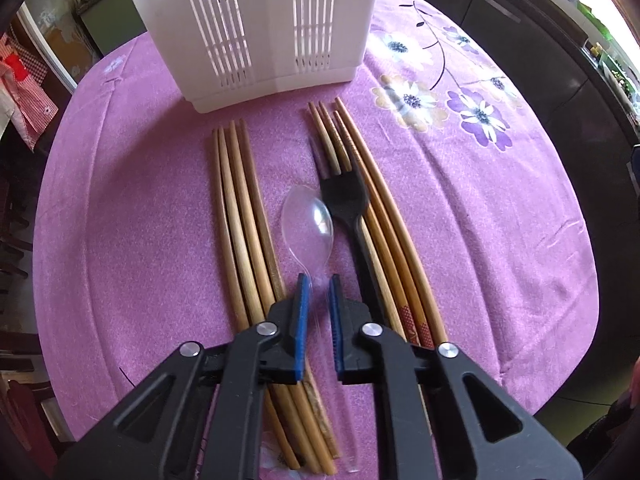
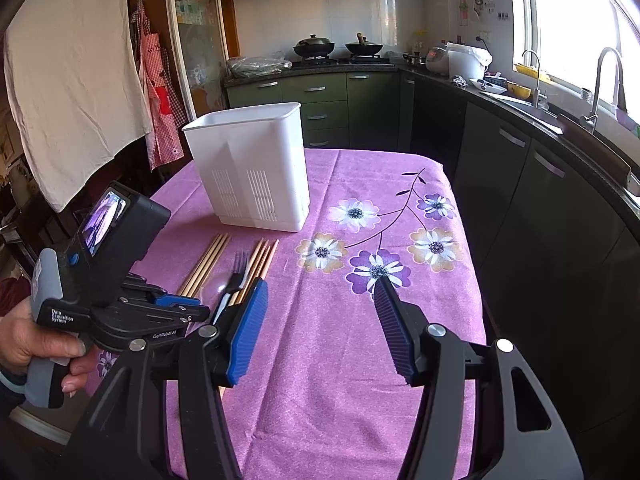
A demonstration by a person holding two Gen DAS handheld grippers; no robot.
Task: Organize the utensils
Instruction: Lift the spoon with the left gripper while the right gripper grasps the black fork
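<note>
On the counter (image 1: 500, 216), pink floral cloth cover: utensils in a row before a white slotted caddy (image 1: 256, 28).
Far left: left bundle of chopsticks (image 1: 240, 216), four wooden sticks side by side, tips toward the caddy, near ends passing under the left hand-held gripper.
Centre: clear plastic spoon (image 1: 308, 226), bowl toward the caddy, handle running back between the blue pads.
Left hand-held gripper (image 1: 318, 284): pointed steeply down at the counter; jaws narrow, closed down on the clear spoon handle. Handle is transparent, so actual contact is hard to make out.
Right of spoon: black fork (image 1: 344, 196), tines toward the caddy, its handle lying against the second bundle.
Further right: right bundle of chopsticks (image 1: 384, 220), darker, patterned near ends.
Right hand-held gripper (image 2: 322, 292): held above bare cloth beside the printed flowers, jaws roughly half apart, nothing between them.
Person's hand (image 2: 36, 340): seen in right wrist view, wrapped round the grey grip of the left device.
Caddy interior: not visible from either view.
</note>
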